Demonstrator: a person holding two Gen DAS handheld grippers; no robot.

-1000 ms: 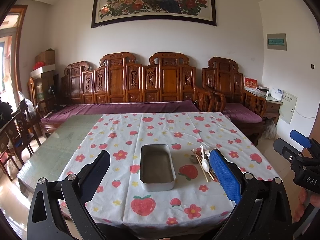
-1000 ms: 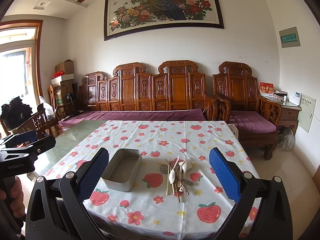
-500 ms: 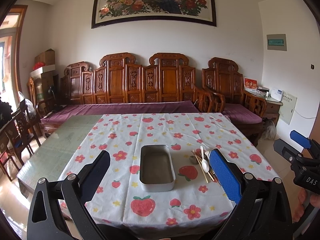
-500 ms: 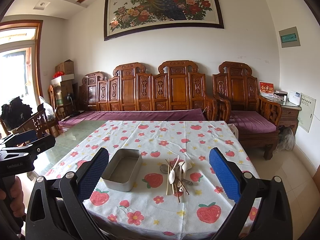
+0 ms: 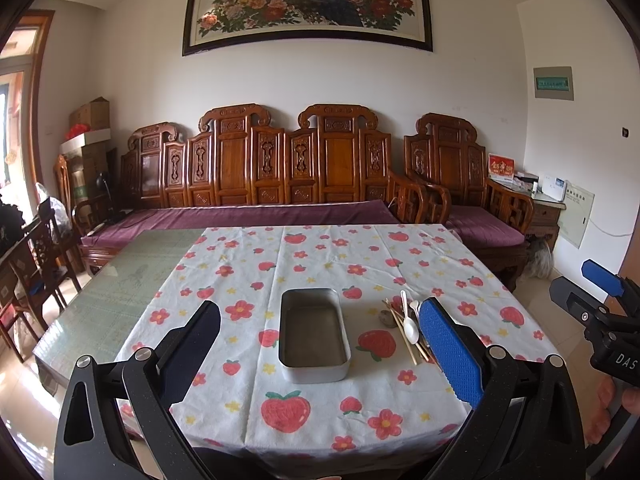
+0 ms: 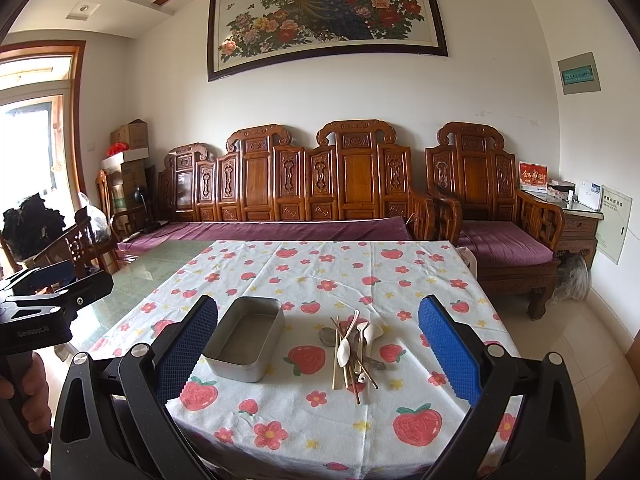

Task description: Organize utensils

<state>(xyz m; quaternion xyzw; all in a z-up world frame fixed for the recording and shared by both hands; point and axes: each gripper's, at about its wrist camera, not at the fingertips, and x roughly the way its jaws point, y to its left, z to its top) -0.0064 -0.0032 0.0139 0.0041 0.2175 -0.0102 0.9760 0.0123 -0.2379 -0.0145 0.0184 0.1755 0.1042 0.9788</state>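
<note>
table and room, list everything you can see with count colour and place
metal tin: 1, grey, open and empty, on the cloth left of the utensils
utensil pile: 1 heap, white spoons, wooden chopsticks, some metal pieces; exact count unclear, right of the tin
tablecloth: 1, white with red strawberries and flowers, covers the right part of the table
table: 1, greenish glass top bare at the left
wooden bench: 1, carved brown, purple cushion, by the far wall
armchair: 1, same wood, right of the bench
painting: 1, peacock and flowers, on the wall
cardboard boxes: several, brown, far left corner
left gripper: 1, black with blue pads, open, above the near table edge
right gripper: 1, same, open
</note>
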